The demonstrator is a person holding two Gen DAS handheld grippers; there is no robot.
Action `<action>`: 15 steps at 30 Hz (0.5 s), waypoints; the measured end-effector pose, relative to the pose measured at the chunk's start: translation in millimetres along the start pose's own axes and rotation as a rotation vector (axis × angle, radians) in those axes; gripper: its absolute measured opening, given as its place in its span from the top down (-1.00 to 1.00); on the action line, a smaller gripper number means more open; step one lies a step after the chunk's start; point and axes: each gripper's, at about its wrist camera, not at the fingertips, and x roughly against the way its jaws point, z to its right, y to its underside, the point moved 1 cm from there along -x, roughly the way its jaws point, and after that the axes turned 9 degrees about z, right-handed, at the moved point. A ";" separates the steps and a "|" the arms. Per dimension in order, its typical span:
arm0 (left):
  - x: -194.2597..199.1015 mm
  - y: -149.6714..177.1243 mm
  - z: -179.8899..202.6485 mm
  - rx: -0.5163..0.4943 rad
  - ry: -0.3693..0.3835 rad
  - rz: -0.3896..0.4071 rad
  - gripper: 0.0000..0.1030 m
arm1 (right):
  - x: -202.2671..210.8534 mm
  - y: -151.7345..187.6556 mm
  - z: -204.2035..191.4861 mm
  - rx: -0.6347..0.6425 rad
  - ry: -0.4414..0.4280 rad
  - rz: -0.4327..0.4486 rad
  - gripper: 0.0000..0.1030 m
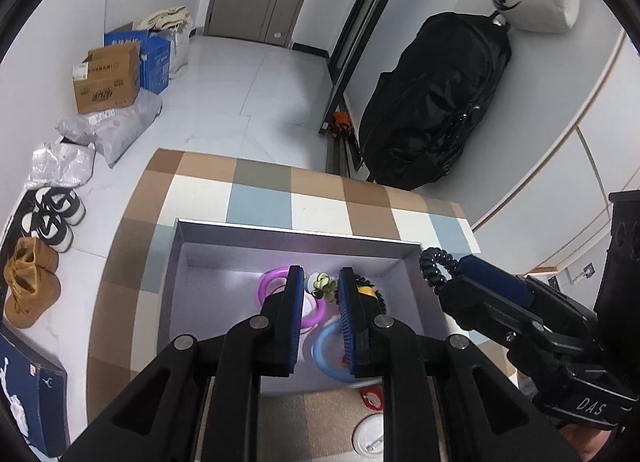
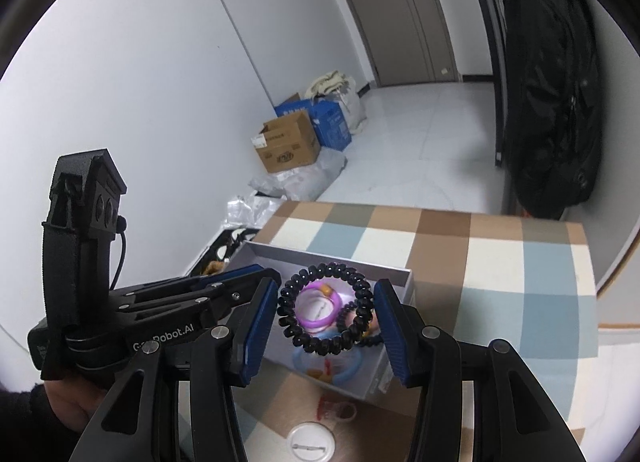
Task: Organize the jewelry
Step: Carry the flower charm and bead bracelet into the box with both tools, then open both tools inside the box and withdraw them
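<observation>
Far left, floor: tan suede boots [image 1: 30,282] and a brown cardboard carton [image 1: 106,78] by the white wall. Centre: tabletop [image 1: 260,208] covered in brown, white and blue checks, with an open shallow grey cardboard box [image 1: 296,232] sitting on it. Inside the box: a translucent purple plastic bangle [image 1: 267,280] at the left, a small green flower-shaped piece [image 1: 323,284] just right of it, and a pale blue plastic bangle [image 1: 322,342] nearer the camera, overlapping the purple one. The rest of the contents are hidden by the fingers. Left gripper [image 1: 320,282] hangs over the box, pointing down into it, fingers nearly together with only a narrow gap and nothing visibly pinched. In front of the box, on the tabletop: a small red clear-plastic piece [image 1: 372,398] and a round white pin badge [image 1: 368,436]. Right of that, right gripper [image 2: 326,286] is clamped on a black spiral-coil hair tie [image 2: 285,312], the ring sitting between both blue-padded fingers, touching each. The tie is held in the air above the right end of the box, not resting on anything. Far right: a big black fabric bag [image 1: 436,102] leaning against the wall beyond the tabletop.
</observation>
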 end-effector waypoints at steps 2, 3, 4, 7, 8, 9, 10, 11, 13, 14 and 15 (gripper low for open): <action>-3.0 -1.1 -0.7 0.012 0.007 -0.009 0.75 | -6.7 0.7 3.5 -0.007 -0.004 -0.015 0.06; -4.1 -1.2 -0.7 0.013 0.011 -0.012 0.75 | -9.8 1.2 5.0 -0.010 -0.005 -0.022 0.06; -5.3 -1.2 0.6 0.009 0.008 -0.015 0.75 | -12.1 1.9 6.1 -0.015 -0.011 -0.027 0.06; -8.4 -0.4 2.7 0.013 0.016 -0.025 0.75 | -15.9 3.7 7.9 -0.020 -0.017 -0.031 0.06; -10.0 -0.1 3.4 0.014 0.019 -0.031 0.75 | -16.6 4.1 8.7 -0.023 -0.018 -0.032 0.06; -11.9 0.5 3.7 0.013 0.022 -0.038 0.75 | -17.4 4.3 9.5 -0.025 -0.020 -0.031 0.06; -13.7 1.1 4.4 0.014 0.025 -0.047 0.76 | -17.8 4.6 10.4 -0.027 -0.022 -0.030 0.06; -15.1 1.2 4.0 0.014 0.025 -0.049 0.75 | -18.2 4.9 11.1 -0.032 -0.028 -0.030 0.06; -16.3 1.5 4.7 0.011 0.021 -0.050 0.75 | -18.4 4.8 11.5 -0.039 -0.036 -0.027 0.05; -16.0 1.9 4.4 0.013 0.021 -0.049 0.75 | -18.2 4.6 10.9 -0.036 -0.033 -0.024 0.05; -15.8 2.1 4.0 0.016 0.022 -0.049 0.75 | -17.5 4.7 10.1 -0.035 -0.032 -0.021 0.05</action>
